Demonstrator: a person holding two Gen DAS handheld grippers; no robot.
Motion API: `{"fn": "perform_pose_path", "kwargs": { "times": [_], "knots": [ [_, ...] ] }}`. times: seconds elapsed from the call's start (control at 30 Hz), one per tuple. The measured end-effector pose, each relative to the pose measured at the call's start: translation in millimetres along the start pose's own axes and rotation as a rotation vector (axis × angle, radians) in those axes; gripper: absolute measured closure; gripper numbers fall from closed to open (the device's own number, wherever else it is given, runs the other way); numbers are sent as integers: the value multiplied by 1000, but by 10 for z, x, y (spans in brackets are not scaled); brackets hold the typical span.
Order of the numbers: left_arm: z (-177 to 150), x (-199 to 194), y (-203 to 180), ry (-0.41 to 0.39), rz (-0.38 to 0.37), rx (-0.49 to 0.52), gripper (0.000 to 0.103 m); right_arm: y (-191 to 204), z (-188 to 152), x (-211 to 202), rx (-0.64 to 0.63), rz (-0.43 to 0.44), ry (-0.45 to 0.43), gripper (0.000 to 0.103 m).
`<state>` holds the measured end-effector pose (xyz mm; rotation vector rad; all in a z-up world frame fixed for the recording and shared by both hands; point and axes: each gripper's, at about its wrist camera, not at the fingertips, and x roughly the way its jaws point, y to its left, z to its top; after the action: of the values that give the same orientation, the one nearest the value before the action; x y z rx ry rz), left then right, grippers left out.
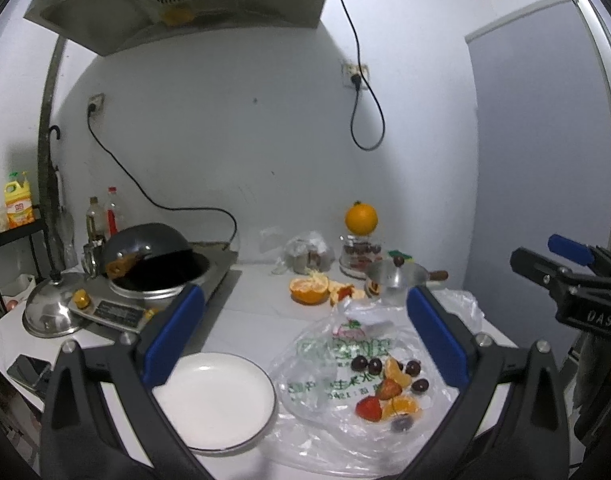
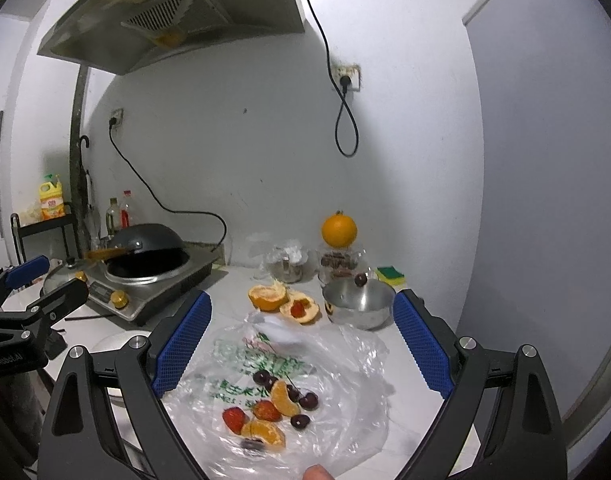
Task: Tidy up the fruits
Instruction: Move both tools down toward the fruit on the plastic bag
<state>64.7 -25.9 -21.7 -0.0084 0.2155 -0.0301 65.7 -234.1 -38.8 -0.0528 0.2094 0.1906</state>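
Fruit pile [image 2: 271,412]: strawberries, orange segments and dark cherries lie bunched on a clear plastic bag [image 2: 337,364], lower centre of the right wrist view.
White plate [image 1: 215,396]: empty, lower centre-left of the left wrist view, touching the bag's left edge.
Left gripper [image 1: 305,340]: jaws wide, holding nothing, above plate and bag.
Right gripper [image 2: 301,344]: jaws spread wide, empty, over the pile.
Steel bowl [image 2: 357,304]: beyond the bag, one cherry at its rim.
Risk: soft strawberries could be crushed by a hard squeeze; round cherries could roll away; the loose film could get pinched and drag the whole pile.
Room: bare counter right of the bag; the induction cooker [image 1: 153,292] crowds the left, and the counter edge runs close below the plate.
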Motion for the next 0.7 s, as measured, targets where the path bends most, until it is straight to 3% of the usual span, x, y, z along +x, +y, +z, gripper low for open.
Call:
{"fn": "perform_pose_path", "kwargs": {
  "times": [0.7],
  "knots": [
    [-660,821,-469,247,-9,118,1,-263,-584,682,-29,122,206,10]
  ]
}}
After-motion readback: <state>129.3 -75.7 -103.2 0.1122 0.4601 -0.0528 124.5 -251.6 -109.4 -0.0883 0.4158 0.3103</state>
